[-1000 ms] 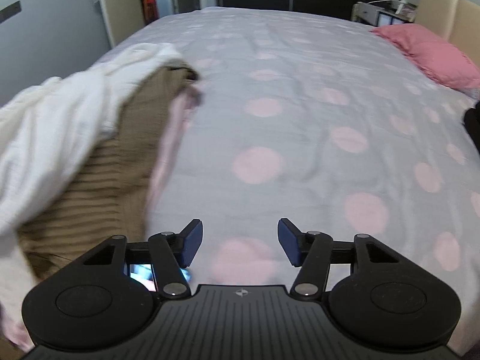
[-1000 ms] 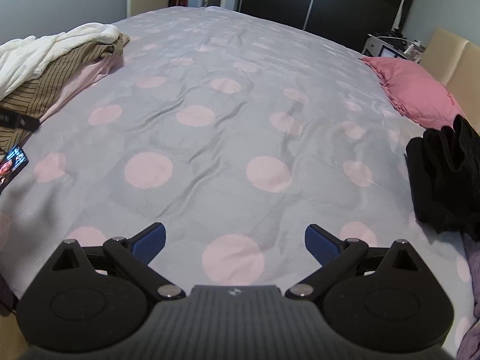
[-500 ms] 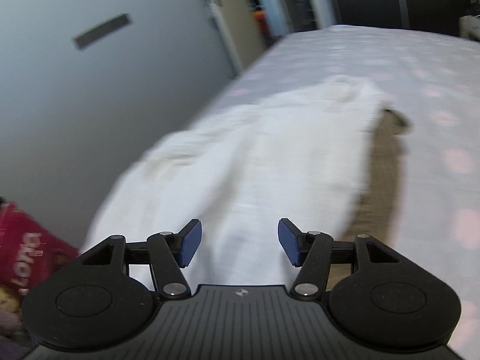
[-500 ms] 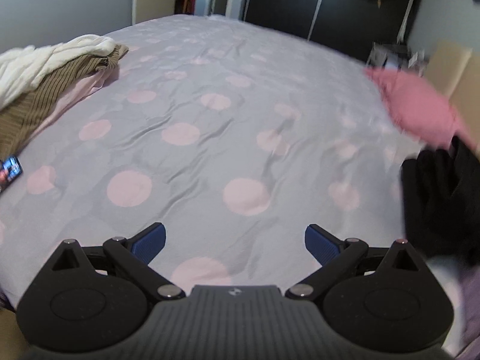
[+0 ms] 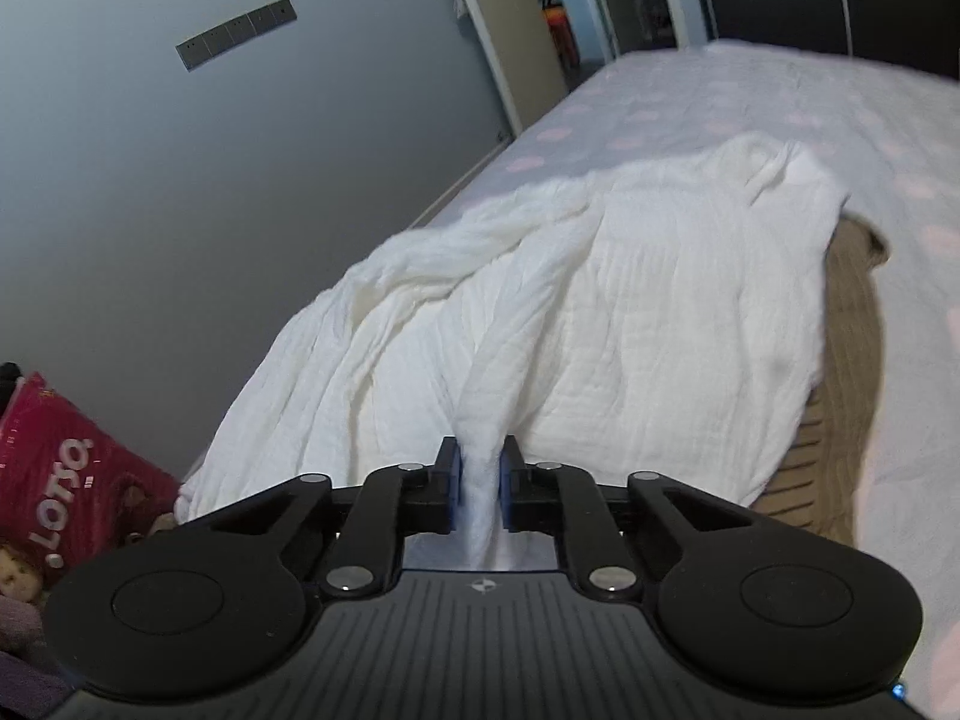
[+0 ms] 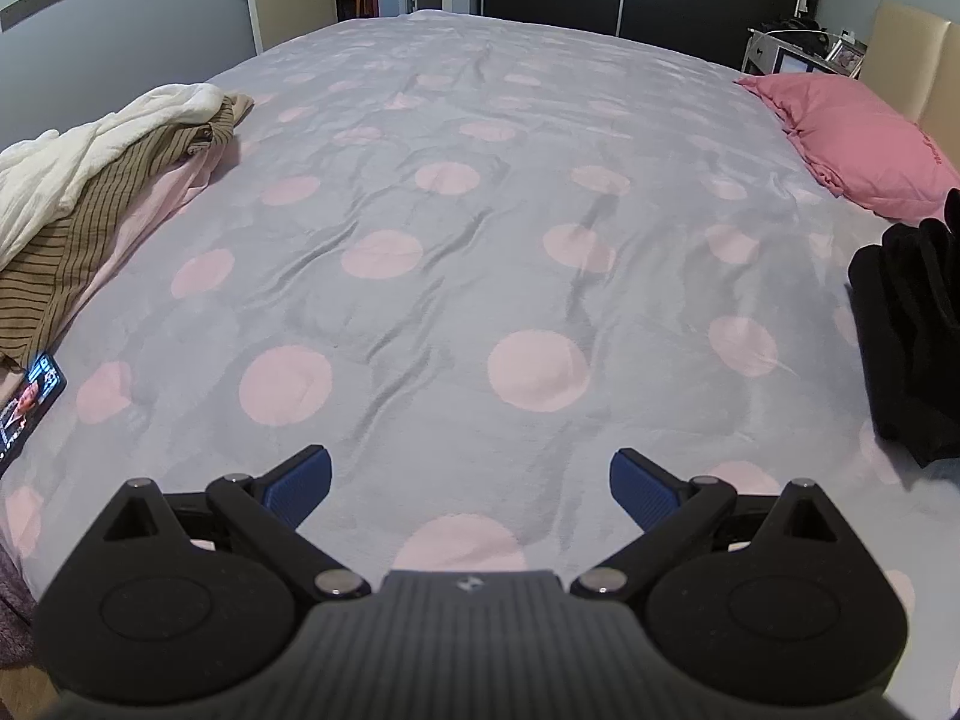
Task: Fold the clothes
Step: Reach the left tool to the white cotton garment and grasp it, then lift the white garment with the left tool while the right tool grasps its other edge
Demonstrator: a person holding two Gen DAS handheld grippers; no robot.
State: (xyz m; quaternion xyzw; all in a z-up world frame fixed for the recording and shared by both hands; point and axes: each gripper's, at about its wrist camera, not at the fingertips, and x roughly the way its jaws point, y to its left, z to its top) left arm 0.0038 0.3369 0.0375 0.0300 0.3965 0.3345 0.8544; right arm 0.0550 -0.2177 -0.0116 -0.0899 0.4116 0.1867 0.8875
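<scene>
A white crinkled garment (image 5: pixel 600 312) lies on top of a pile at the bed's left edge, over a brown striped garment (image 5: pixel 852 360). My left gripper (image 5: pixel 479 483) is shut on a fold of the white garment at its near edge. In the right wrist view the same pile shows at the far left: the white garment (image 6: pixel 72 174), the brown striped garment (image 6: pixel 90 240) and a pale pink garment (image 6: pixel 156 204) beneath. My right gripper (image 6: pixel 470 483) is open and empty above the grey bedspread with pink dots (image 6: pixel 480 252).
A pink pillow (image 6: pixel 852 138) lies at the bed's far right. A black garment pile (image 6: pixel 912 324) sits at the right edge. A lit phone (image 6: pixel 27 408) lies on the bed at the left. A red bag (image 5: pixel 66 474) stands on the floor by the grey wall.
My left gripper swung left from the bedspread to the clothes pile, then closed on a fold of the white garment. My right gripper stayed open over the bed, shifting only slightly.
</scene>
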